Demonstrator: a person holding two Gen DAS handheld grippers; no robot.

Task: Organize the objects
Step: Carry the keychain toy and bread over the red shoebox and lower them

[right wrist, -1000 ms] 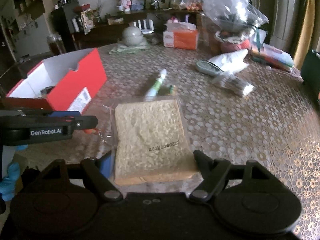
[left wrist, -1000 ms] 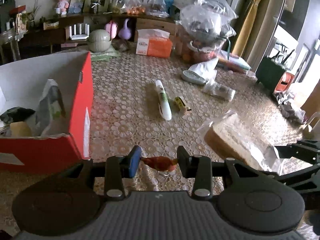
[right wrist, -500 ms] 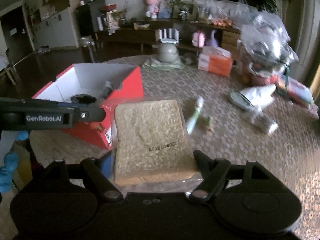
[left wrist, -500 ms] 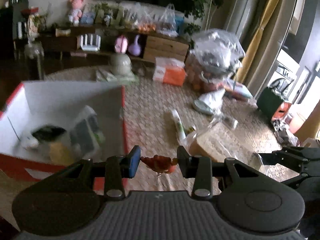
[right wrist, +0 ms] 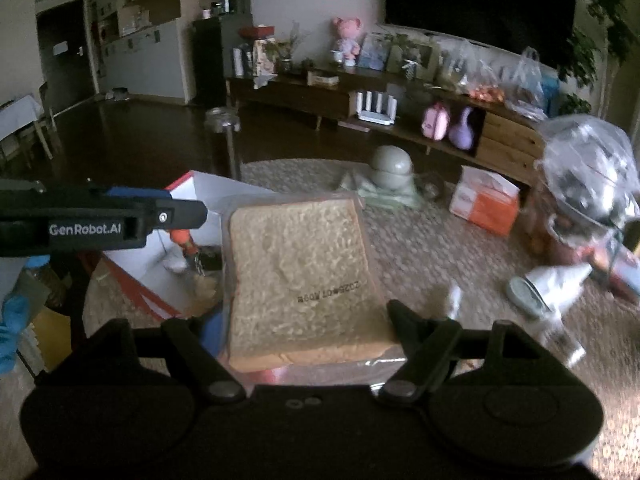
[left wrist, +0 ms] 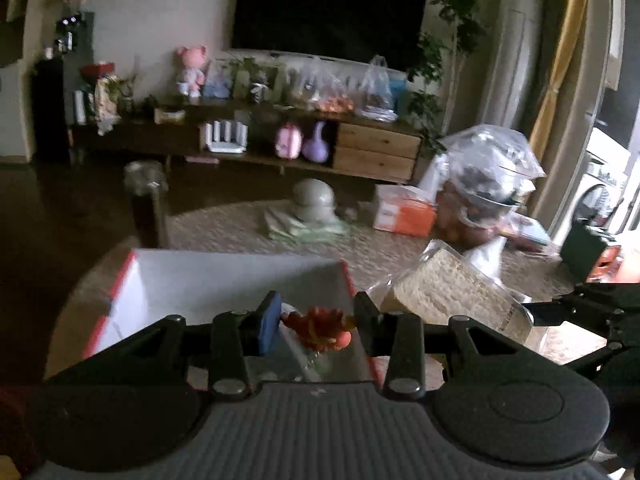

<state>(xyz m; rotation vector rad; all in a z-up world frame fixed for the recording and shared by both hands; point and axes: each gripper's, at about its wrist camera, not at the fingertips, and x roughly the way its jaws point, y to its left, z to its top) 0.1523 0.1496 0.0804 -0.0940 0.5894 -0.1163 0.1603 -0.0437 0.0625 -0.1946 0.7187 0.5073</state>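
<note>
My left gripper (left wrist: 316,326) is shut on a small red-orange toy (left wrist: 322,326), held in the air over the open red box (left wrist: 224,276) with its white inside. From the right wrist view the same toy (right wrist: 182,240) hangs under the left gripper's arm (right wrist: 100,220) above the box (right wrist: 132,288). My right gripper (right wrist: 308,320) is shut on a bagged slice of bread (right wrist: 298,280), lifted beside the box's right wall. That bread (left wrist: 444,292) shows at the right of the left wrist view, with the right gripper's arm (left wrist: 576,312) behind it.
On the patterned tablecloth (right wrist: 420,248) lie an orange tissue box (right wrist: 486,204), a grey-green lidded pot (right wrist: 390,172) on a cloth, a big clear bag of goods (right wrist: 588,184) and a white pouch (right wrist: 552,284). Several items lie inside the box. A TV cabinet (left wrist: 248,140) stands behind.
Both grippers have risen and swung left with their loads: the toy now hangs over the box's inside and the bread beside it. The tube and small packet have left the views.
</note>
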